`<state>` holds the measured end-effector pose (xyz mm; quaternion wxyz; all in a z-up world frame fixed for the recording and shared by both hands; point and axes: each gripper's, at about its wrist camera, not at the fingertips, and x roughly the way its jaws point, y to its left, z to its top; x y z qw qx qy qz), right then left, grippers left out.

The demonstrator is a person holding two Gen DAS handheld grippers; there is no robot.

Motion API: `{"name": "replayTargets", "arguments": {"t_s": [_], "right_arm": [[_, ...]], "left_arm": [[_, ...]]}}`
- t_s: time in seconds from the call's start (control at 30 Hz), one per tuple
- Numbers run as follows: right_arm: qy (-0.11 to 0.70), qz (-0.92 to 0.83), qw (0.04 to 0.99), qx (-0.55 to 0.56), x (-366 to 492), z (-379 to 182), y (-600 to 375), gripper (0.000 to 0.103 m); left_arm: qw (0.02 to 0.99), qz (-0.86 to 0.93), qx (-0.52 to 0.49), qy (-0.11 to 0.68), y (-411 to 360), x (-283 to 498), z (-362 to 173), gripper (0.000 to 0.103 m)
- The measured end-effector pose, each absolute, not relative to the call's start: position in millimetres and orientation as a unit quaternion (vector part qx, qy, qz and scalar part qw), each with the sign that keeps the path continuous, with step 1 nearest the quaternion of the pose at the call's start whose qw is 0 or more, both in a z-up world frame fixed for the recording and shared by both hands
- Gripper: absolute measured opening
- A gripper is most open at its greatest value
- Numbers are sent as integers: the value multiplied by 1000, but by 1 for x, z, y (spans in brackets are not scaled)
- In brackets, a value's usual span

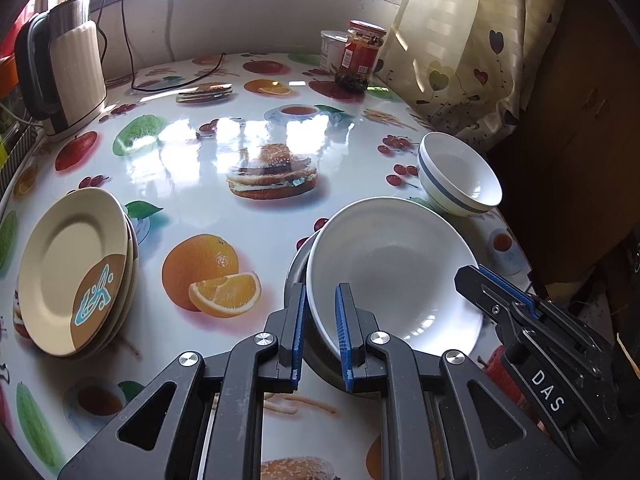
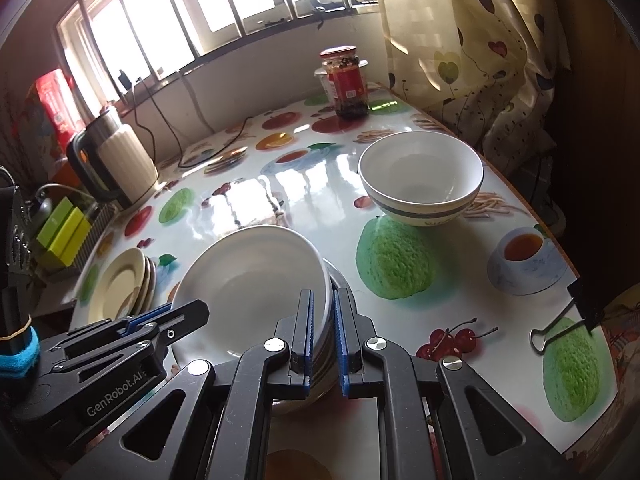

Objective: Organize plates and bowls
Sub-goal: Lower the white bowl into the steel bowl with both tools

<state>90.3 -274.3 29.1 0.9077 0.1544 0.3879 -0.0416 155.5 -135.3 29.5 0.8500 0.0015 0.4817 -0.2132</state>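
- The left tongs (image 1: 320,332) are nearly closed, the blue pads clamping the near rim of the wide white bowl (image 1: 392,268); the same rim wall appears to include the metal bowl (image 1: 298,264) nested beneath it.
- The right tongs (image 2: 323,336) are closed on the opposite edge of the same stack, pinching the white rim and the metal rim together.
- The stacked bowls sit at the near right part of the fruit-print surface (image 1: 248,152), tilted; whether the stack touches the surface cannot be told.
- A blue-banded white bowl (image 1: 460,176) stands upright just beyond the stack, apart from it.
- A stack of cream plates (image 1: 76,272) with a brown-and-teal motif lies well to the left.
- Readable writing: "DAS" on the right tongs' body in the left wrist view; "GenRobot.AI" on the left tongs' body in the right wrist view.
- The red label on the sauce jar (image 1: 362,56) is too small to read.
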Motion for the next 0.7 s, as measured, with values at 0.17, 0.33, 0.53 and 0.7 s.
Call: {"name": "replayTargets", "arguments": {"t_s": [0.17,0.33,0.53,0.7], "right_arm": [[388,-42,908,154,90,28,-273,11],[389,-42,907,156,90,27,-273,11],[389,-41,907,156,90,26,-274,13],[390,-43,906,159,90,25,-274,13]], "left_arm": [[851,-213,2,480,-136,154,29,15],[851,-214,3,480,-136,154,29,15],[850,-215,-2,481,-136,154,30,15],[849,-215,-2,482,-137,155,31,15]]}}
